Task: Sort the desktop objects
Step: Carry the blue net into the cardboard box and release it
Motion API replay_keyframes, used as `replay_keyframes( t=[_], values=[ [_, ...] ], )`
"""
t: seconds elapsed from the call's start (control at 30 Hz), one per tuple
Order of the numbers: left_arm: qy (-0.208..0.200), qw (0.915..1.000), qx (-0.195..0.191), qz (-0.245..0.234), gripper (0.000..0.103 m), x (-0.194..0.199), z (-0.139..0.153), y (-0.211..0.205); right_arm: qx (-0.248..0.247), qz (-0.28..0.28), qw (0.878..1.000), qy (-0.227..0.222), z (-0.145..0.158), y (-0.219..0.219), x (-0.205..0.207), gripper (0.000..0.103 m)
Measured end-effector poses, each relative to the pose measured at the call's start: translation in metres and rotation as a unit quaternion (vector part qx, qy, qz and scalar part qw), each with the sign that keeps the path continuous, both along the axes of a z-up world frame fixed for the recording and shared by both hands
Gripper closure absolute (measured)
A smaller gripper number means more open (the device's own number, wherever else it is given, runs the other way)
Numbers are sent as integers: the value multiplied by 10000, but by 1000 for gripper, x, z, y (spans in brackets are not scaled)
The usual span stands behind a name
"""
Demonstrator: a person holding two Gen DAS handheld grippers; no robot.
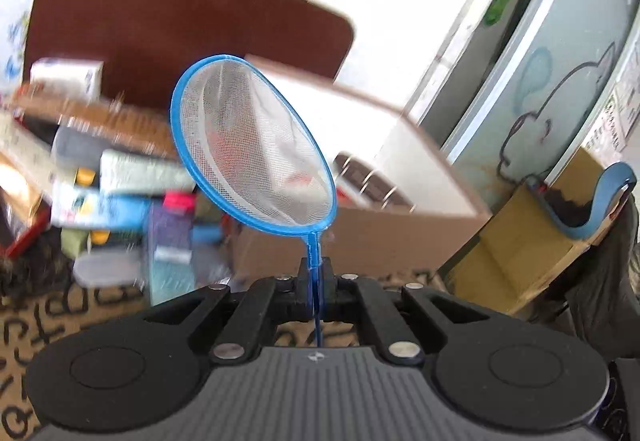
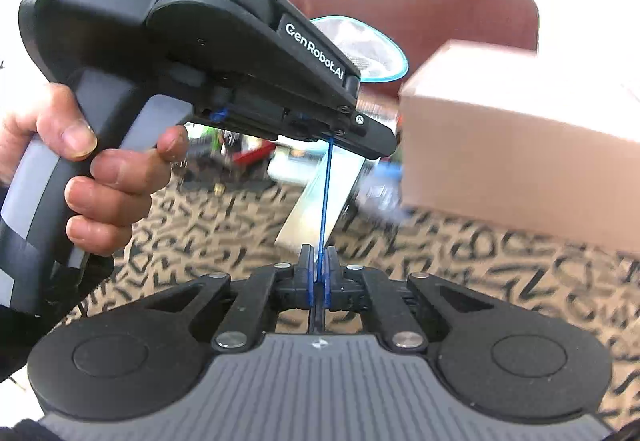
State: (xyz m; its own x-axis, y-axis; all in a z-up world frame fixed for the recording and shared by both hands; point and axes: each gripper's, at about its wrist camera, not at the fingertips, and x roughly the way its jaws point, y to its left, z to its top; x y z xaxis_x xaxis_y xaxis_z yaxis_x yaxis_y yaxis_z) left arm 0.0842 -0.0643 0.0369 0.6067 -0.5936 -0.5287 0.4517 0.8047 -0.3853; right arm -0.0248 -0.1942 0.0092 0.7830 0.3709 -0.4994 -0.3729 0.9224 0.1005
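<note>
The left gripper (image 1: 315, 273) was clenched on the thin blue handle of one fish net (image 1: 256, 145), its two jaws pressed together with the wire standing up between them. The net's single blue hoop with white mesh rose upright above the jaws, lifted clear of the patterned desk cover (image 1: 44, 325). The right gripper (image 2: 319, 273) had its two jaws nearly together around the lower end of the same handle (image 2: 325, 193), which ran straight up from them to the left gripper (image 2: 372, 139) above; whether the blue-edged pads truly pinched the wire cannot be told. One hand (image 2: 100, 177) held the left device's grey grip, at least three fingers wrapped round it. Beyond the net, toward the desk's far left, lay a blurred heap of small boxes and packets (image 1: 120, 193), too smeared to count. One large cardboard box (image 1: 360, 225) stood just behind the net on the right, its open flap (image 1: 352, 93) reaching up beside the hoop, leaving only a narrow gap there. A second, yellower carton (image 1: 516, 265) sat at the right edge. Bare patterned cover stretched in front of the box (image 2: 520, 145) toward the near edge.
</note>
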Motion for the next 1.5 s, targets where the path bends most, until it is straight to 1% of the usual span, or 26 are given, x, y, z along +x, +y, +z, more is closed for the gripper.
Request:
replay_keyframes(
  t=[0.1,0.2,0.4,0.5,0.63,0.77,0.93,1.03,1.2,1.37,1.43,1.47,1.5],
  values=[
    [-171,9998,-91,-27,103,4,16,-14,-5,-107,9997,-218,16,-14,5,101],
    [-240,9992,-261,-174,103,16,34,-30,3,-272,9987,-422,34,-31,9,102],
    [-236,9971,-638,-354,103,41,67,-62,-159,-606,9938,-915,64,-70,25,102],
    [-217,9959,-772,-422,103,54,78,-80,-292,-751,9910,-1065,76,-87,37,102],
    [-75,9947,-906,-481,103,74,86,-99,-577,-926,9872,-1162,83,-105,58,102],
    [26,9938,-977,-522,103,98,82,-114,-773,-1063,9852,-1104,81,-124,80,102],
    [196,9942,-923,-508,103,127,68,-125,-817,-1114,9863,-905,73,-145,108,102],
    [281,9947,-875,-460,103,142,58,-128,-897,-1064,9870,-803,62,-148,128,102],
    [582,9941,-862,-308,102,165,32,-124,-1065,-892,9890,-514,43,-148,157,101],
    [895,9935,-704,-68,101,179,5,-120,-1095,-710,9914,-117,28,-148,173,100],
    [1089,9922,-603,97,90,185,-4,-118,-1080,-714,9916,-37,24,-147,174,97],
    [1219,9907,-586,165,70,189,-8,-116,-1057,-754,9915,14,23,-148,175,93],
    [1368,9886,-585,246,44,192,-12,-114,-1030,-793,9915,69,23,-149,176,89]
  ],
)
